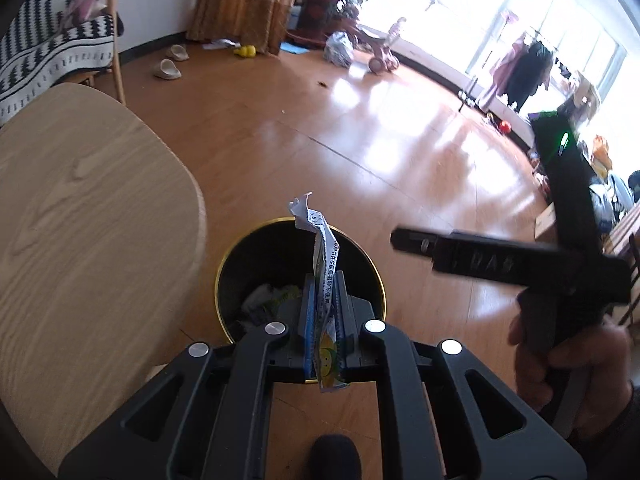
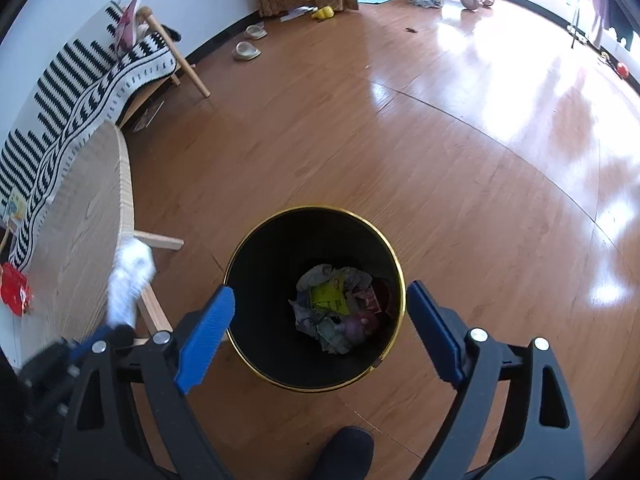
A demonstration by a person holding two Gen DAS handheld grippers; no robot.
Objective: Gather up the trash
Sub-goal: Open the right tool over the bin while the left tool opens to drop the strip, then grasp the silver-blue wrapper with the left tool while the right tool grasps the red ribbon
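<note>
Biggest thing around is the wood floor (image 2: pixel 440 140), and parked on it is one black bin (image 2: pixel 390 264) with a gold rim, right next to the pale wooden surface (image 1: pixel 80 208). Makes sense to keep it there, since trash comes off the surface and only needs a short carry to get dropped in.

One red packet (image 2: pixel 14 294) sits on the surface near its far edge in the right wrist view, well apart from the bin, so I'd guess that's still on the to-do list. There's also something small and yellowish further back on the surface, too tiny to call.

Two grippers in play. The left gripper (image 1: pixel 322 300) is clamped tight on one crumpled paper wrapper (image 1: pixel 324 264), a long printed strip standing up between the jaws, held right over the bin's mouth. Looks to me like it's lined up for the drop, just needs to let go. In the right wrist view that same wrapper shows as a white blur off beside the surface edge.

The right gripper (image 2: pixel 318 330) is spread wide with nothing in it, hovering above the bin and looking straight down inside.

Inside the bin: a pile of crumpled bits, one bright yellow piece (image 2: pixel 330 298) among them. Can't count the rest reliably.
</note>
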